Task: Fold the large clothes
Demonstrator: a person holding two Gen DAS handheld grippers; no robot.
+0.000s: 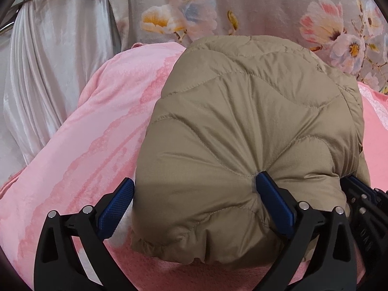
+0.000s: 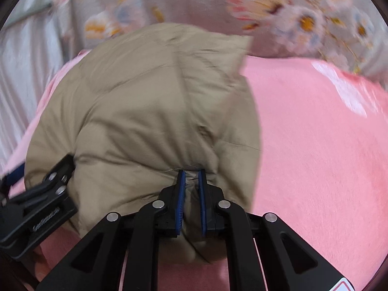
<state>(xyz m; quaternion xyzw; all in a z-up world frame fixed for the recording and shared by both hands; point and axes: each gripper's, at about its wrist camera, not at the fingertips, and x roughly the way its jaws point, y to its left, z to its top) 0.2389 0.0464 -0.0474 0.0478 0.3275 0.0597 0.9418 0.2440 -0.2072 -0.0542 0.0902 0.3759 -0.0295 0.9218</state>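
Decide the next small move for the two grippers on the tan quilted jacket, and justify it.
Probably close the left gripper: it stands open around the tan quilted jacket, one finger pressed into it, while the right gripper already pinches the near edge. Then both could lift it off the pink blanket.

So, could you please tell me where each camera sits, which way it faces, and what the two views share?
Left wrist: on the left tool, looking forward over the jacket on the pink blanket toward a floral cover; both its fingers show, spread wide, and the right tool at the right edge.
Right wrist: on the right tool, facing the same way, blurred; its fingers pinch the jacket's near edge, with the left tool at left.
Shared: jacket, blanket, floral cover, white curtain.
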